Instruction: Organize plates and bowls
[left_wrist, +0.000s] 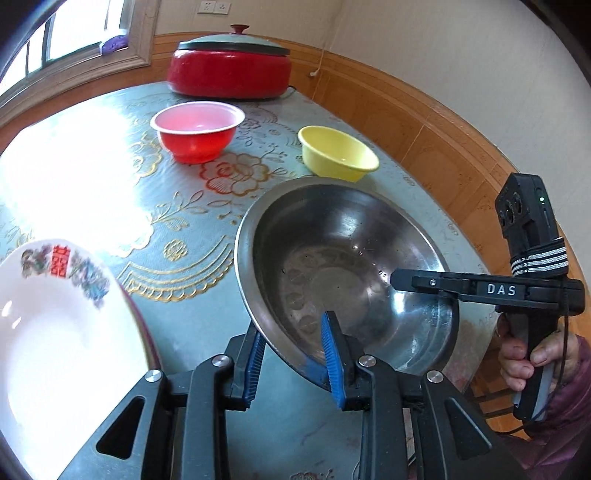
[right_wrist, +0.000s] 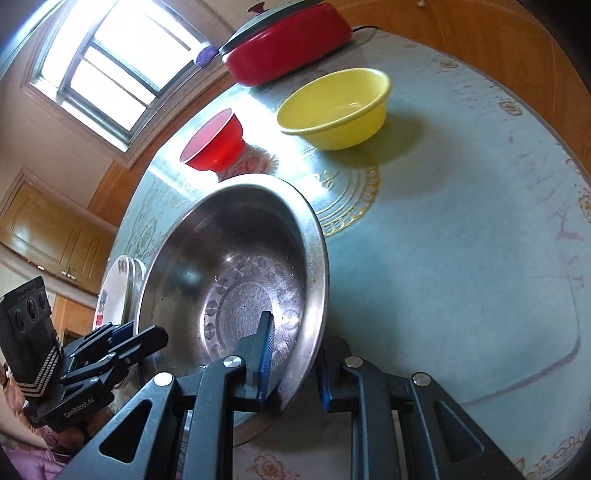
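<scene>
A large steel bowl (left_wrist: 343, 258) is held tilted above the table by both grippers. My left gripper (left_wrist: 295, 350) is shut on its near rim, one blue pad inside and one outside. My right gripper (right_wrist: 295, 354) is shut on the rim (right_wrist: 314, 295) on the other side; it also shows in the left wrist view (left_wrist: 424, 282). A white plate (left_wrist: 55, 332) with a red and blue pattern is at the lower left. A red bowl (left_wrist: 197, 131) and a yellow bowl (left_wrist: 338, 153) stand farther back on the table.
A red lidded cooking pot (left_wrist: 229, 64) stands at the table's far edge, its cord trailing right. The table carries a pale blue flowered cloth (right_wrist: 461, 240). Wood-panelled walls lie behind and to the right, a window at the far left.
</scene>
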